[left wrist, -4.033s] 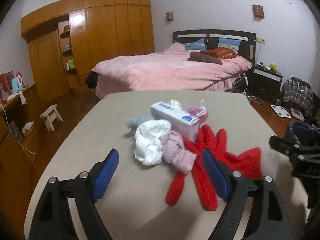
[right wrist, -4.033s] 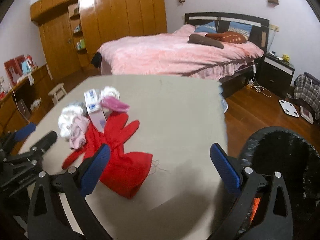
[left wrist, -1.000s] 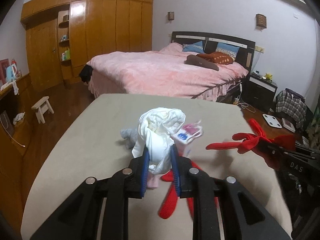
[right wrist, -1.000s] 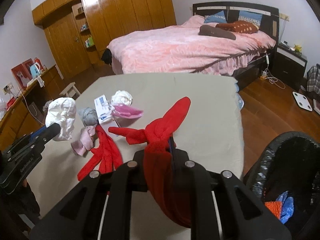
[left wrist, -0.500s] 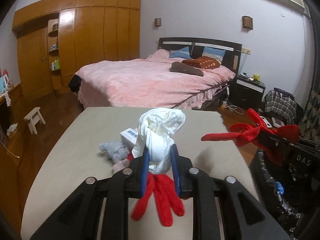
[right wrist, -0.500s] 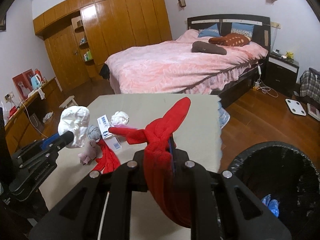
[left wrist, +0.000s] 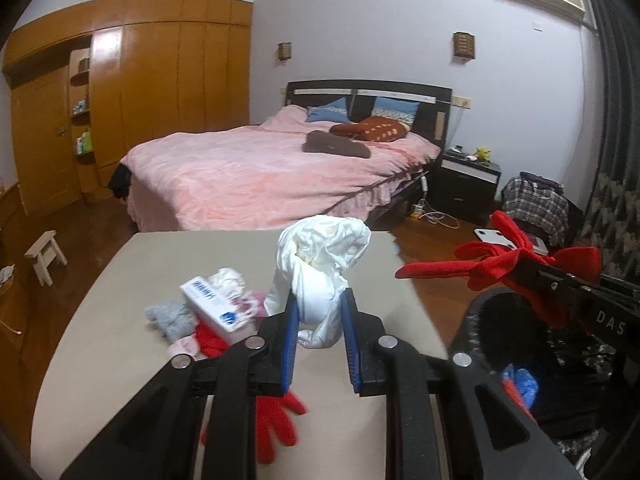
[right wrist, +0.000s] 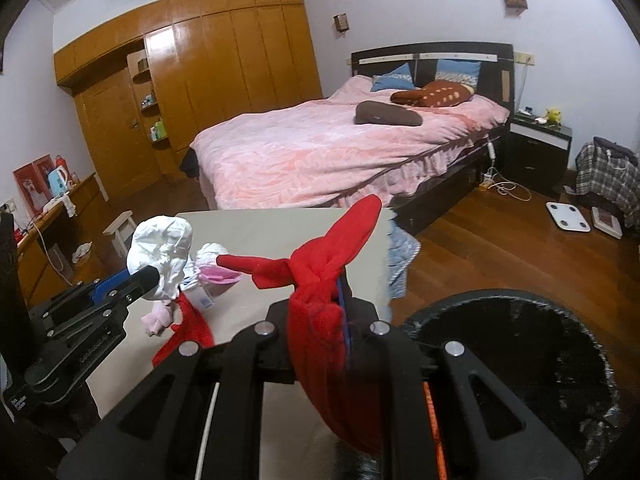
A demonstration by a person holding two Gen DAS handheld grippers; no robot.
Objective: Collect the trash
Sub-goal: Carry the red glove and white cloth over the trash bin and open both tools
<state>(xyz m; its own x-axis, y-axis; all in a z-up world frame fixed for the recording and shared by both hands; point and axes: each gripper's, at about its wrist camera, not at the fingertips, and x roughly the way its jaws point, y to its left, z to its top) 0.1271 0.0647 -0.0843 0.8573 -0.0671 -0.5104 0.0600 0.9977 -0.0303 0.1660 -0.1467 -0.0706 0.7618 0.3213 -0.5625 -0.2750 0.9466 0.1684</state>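
A crumpled white plastic bag is sitting pinched between the blue pads of the left gripper, bulging above the jaws and held up off the beige counter. In the right wrist view the same bag is showing at the tip of that gripper, above the counter's left part. The right gripper is clamping a red fabric glove tightly, the glove's fingers fanning upward and sideways while its cuff is hanging down over the jaws. Seen from the left wrist, this glove is hovering above the black mesh waste bin lined with a dark bag, which is standing just beside the counter's right edge and holding a bit of blue and red rubbish.

Lying on the counter are a second red glove, a white rectangular box with blue print, a grey bundled sock, a pale pink cloth scrap and a white-and-pink wrapper, all clustered close together.

Beyond the counter a bed with a pink quilt is standing against the far wall, with a wooden wardrobe to its left.
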